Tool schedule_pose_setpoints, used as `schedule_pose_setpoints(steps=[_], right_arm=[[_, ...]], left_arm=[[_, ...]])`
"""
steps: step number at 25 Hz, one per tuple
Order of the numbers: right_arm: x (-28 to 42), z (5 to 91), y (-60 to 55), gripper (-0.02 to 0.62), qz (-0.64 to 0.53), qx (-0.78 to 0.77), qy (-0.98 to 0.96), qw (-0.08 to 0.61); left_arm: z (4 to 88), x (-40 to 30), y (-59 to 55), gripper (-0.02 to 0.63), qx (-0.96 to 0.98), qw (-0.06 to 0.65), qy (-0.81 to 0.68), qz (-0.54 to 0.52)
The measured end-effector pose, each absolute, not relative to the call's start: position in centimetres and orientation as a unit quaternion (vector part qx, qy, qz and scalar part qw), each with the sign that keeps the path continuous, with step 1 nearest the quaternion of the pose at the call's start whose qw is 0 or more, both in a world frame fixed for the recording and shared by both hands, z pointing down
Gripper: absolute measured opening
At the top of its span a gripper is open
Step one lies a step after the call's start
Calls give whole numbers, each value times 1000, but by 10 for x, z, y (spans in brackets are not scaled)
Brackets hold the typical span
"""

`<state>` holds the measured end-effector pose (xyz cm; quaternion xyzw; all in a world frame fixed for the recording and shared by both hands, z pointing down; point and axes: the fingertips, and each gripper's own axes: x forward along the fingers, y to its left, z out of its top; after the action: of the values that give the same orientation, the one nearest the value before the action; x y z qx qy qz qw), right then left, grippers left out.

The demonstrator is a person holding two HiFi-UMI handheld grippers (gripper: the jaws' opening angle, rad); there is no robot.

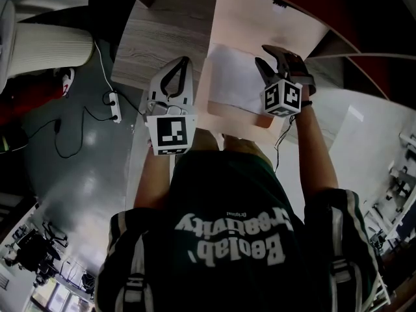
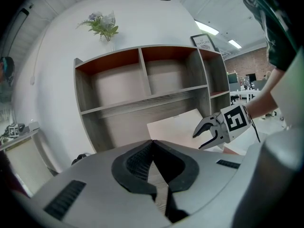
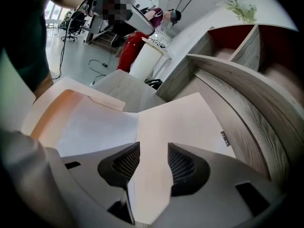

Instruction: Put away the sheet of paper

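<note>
sheet of paper lies flat on the near half of an open beige folder on the desk. the folder's long axis runs away from the person twd the shelf unit, w/ the far flap bare. right gripper hangs over the sheet's right edge, tilted down, jaws wide apart, holding nothing. in the right gripper view only the bare folder flap shows in the gap between its pads, and the sheet sits off to the left of the jaws, so the paper is left of and a bit nearer than where it points. left gripper is just beside the folder's left edge, over bare desk, jaws closed tip to tip on nothing. right gripper is clearly the nearer one to the sheet. prob next step: fold the far flap back over the sheet along that long axis, which means reaching fwd past the paper, not sideways. can't tell if the sheet is tucked under anything.
</note>
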<state>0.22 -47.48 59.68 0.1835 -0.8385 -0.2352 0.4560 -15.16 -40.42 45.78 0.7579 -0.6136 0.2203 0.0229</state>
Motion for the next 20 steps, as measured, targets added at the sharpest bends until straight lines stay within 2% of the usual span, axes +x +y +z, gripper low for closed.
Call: schedule_pose_setpoints(steps=[3,5,10,15,20], right_arm=[[3,596,-476,183,-224,191,-842,452],[3,597,-474,35,-192,198,-853,442],[-4,617,-463,35,-37,202,-883,422],[-9,667,-451,35,95,193,-870,444],[-15,710,-438,35,144,188,-841,486]], left_arm=[[458,-149,-406,18,759,23,-612,221],[459,-147,-407,18,761,23,-609,223],[463,-144,-404,18,763,26,-605,226],[468,-136,-399,18,769,31,-596,228],[470,-122,-396,18,781,29,-581,228]])
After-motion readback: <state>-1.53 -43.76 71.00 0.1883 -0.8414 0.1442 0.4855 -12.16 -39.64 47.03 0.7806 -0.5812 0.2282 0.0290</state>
